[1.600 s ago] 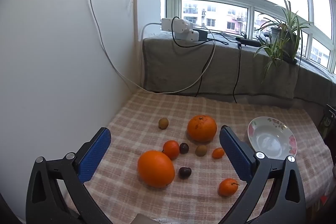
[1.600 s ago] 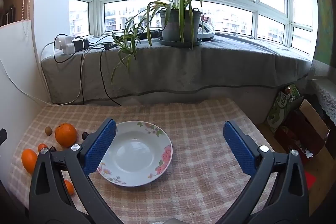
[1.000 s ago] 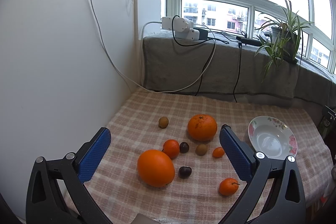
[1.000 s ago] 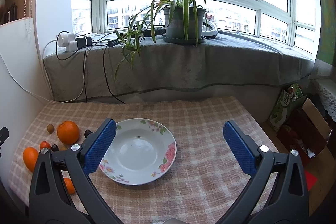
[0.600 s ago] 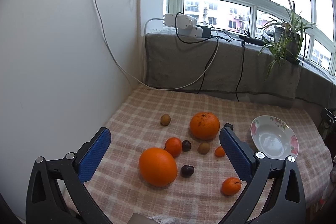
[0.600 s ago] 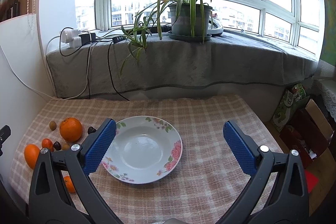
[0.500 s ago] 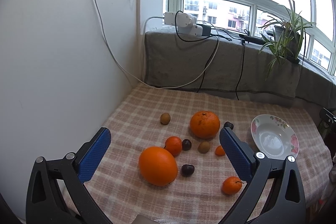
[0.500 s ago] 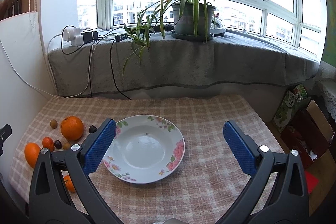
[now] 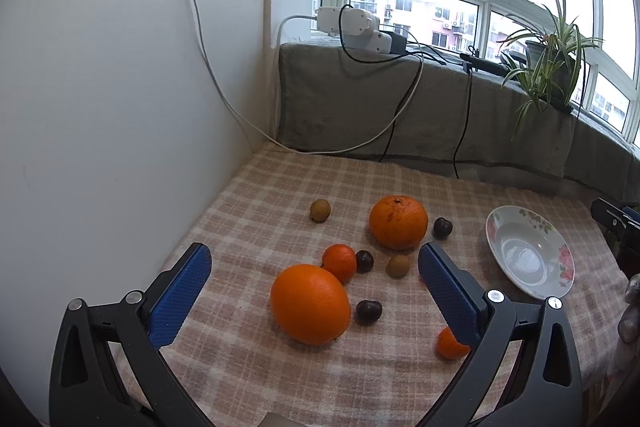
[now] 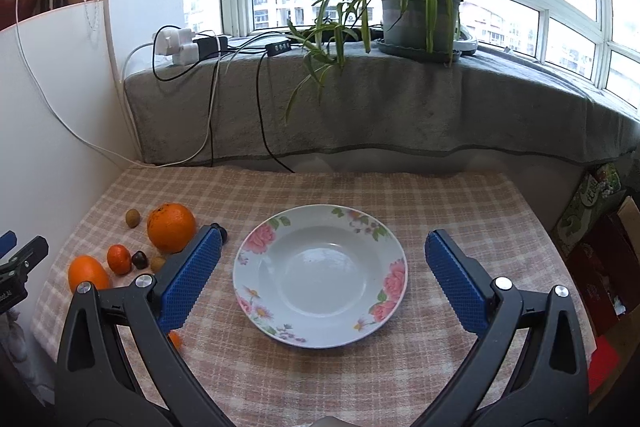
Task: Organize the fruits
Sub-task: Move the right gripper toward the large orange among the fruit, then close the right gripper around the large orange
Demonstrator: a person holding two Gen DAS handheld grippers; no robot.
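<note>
Fruits lie on the checked tablecloth (image 9: 256,203): a large orange (image 9: 310,303) nearest, a rougher orange (image 9: 397,221) behind it, a small tangerine (image 9: 339,262), another (image 9: 450,343) partly behind my right finger, two brown longans (image 9: 320,209) (image 9: 397,265) and dark cherries (image 9: 368,311). My left gripper (image 9: 314,281) is open above the large orange. An empty flowered plate (image 10: 320,275) sits mid-table. My right gripper (image 10: 320,263) is open and empty above the plate. The fruits show at the left (image 10: 171,227).
A white board (image 9: 120,87) walls the left side. A grey cloth-covered sill (image 10: 360,115) behind holds a power strip (image 9: 352,29), cables and a potted plant (image 10: 416,11). Boxes (image 10: 600,247) stand past the table's right edge.
Both grippers have moved forward and slightly lower toward the table; the fruits and the plate appear larger. Both stay open. Nothing on the table moved.
</note>
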